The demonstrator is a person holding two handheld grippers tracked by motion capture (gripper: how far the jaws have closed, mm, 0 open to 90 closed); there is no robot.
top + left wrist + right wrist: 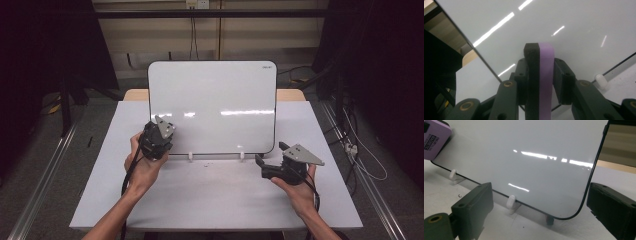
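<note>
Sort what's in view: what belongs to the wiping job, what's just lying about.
In the job:
- purple-and-black foam eraser, clamped in the left gripper
- white glossy whiteboard with black rim
- right gripper, open

Lying about:
- loose cables on the floor
- grey table

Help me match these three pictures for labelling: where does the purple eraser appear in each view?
High view: hidden inside the left gripper at the whiteboard's lower left.
Left gripper view: purple eraser, centre, clamped between the jaws, its tip at the board.
Right gripper view: top left corner, against the board.
Shared landmark: the white support peg under the board's bottom edge.
</note>
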